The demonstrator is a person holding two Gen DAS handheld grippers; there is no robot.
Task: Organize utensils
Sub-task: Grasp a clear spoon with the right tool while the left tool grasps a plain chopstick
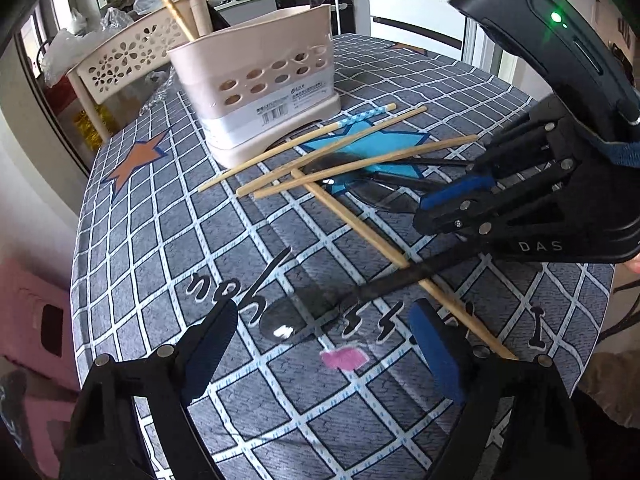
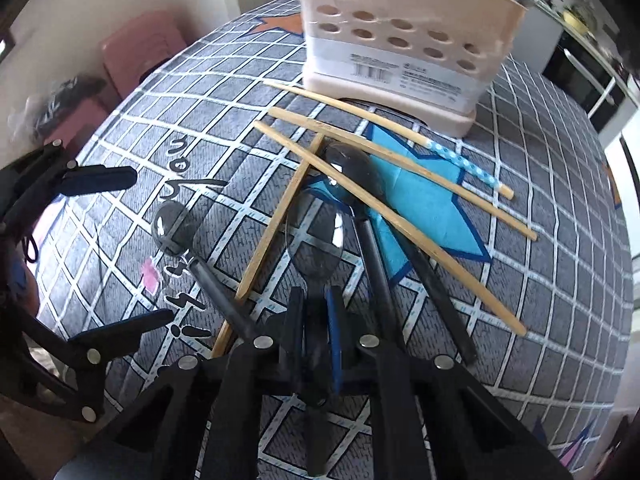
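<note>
Right wrist: fingers apparently hide clear spoon's handle.

I can read "DAS" in pale capitals on the black body of the right tool, at the right in my left wrist view. The cream utensil caddy carries a white label with a barcode and small print I cannot make out. Dark cursive lettering on the checked cloth over the surface is not legible to me.
</note>
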